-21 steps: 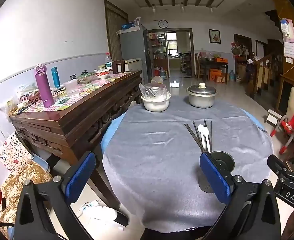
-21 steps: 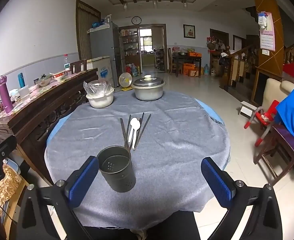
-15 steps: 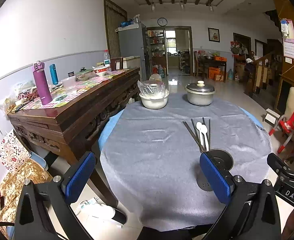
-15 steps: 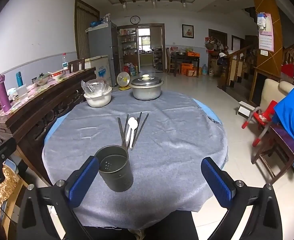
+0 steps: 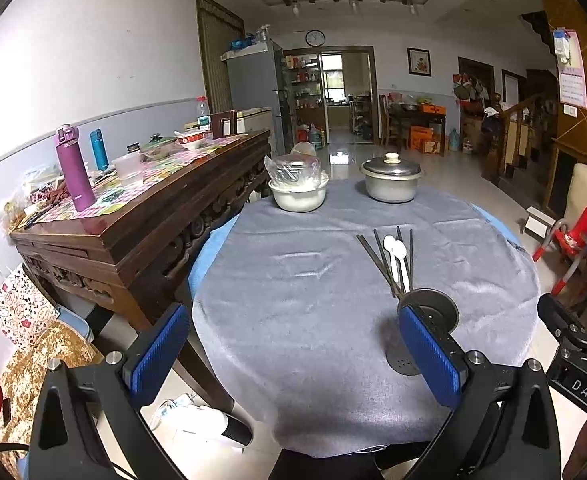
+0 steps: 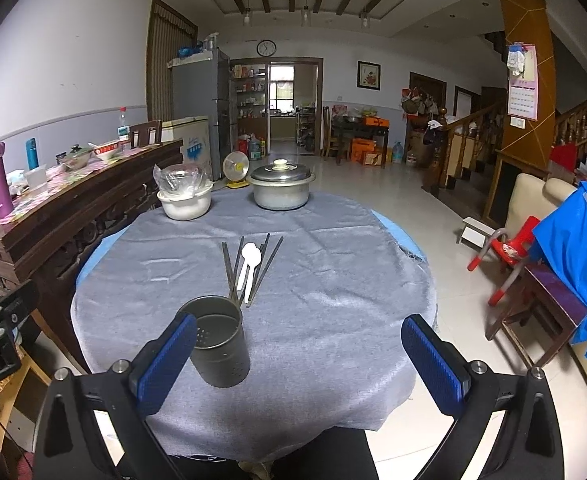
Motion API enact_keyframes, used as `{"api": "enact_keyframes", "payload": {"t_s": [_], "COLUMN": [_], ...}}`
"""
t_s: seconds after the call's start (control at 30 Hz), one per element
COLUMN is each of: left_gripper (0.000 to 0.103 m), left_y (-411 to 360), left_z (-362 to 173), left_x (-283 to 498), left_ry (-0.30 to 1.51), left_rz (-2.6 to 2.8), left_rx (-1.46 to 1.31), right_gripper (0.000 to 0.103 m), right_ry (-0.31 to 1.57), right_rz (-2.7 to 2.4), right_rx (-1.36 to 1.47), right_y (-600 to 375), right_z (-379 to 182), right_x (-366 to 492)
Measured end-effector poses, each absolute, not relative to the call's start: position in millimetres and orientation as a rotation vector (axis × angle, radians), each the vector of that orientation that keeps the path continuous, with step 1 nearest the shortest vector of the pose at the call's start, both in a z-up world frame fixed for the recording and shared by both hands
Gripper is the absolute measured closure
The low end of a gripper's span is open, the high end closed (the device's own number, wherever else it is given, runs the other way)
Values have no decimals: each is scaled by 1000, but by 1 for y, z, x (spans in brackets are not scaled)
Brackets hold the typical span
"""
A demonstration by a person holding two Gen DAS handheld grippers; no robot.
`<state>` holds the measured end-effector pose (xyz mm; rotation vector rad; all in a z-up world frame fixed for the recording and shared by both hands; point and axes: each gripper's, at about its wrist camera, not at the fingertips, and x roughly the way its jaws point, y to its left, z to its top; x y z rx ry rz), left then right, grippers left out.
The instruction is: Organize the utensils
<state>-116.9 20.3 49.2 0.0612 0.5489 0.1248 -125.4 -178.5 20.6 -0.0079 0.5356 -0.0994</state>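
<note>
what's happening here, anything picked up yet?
Nothing yet. A person holds the left claw and right claw open above the near edge of the grey-clothed round table. The dark chopsticks and white plastic spoons lie loose behind the empty perforated metal holder.

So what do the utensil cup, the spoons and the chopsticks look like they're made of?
Utensil cup: likely metal, with a dull dark grey sheen and punched drain holes. Spoons: probably plastic or ceramic, smooth, opaque white. Chopsticks: dark, thin, matte; metal or lacquered wood, can't tell which.
</note>
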Motion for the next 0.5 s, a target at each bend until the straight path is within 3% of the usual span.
{"api": "enact_keyframes", "payload": {"t_s": [0.5], "left_gripper": [0], "left_y": [20], "left_z": [46], "left_x": [-116], "left_ry": [562], "left_rz": [113], "left_rx": [59], "right_gripper": [0], "right_ry": [560], "right_rz": [-105], "right_rx": [4], "right_y": [-175], "right_z": [18], "right_x": [-123]}}
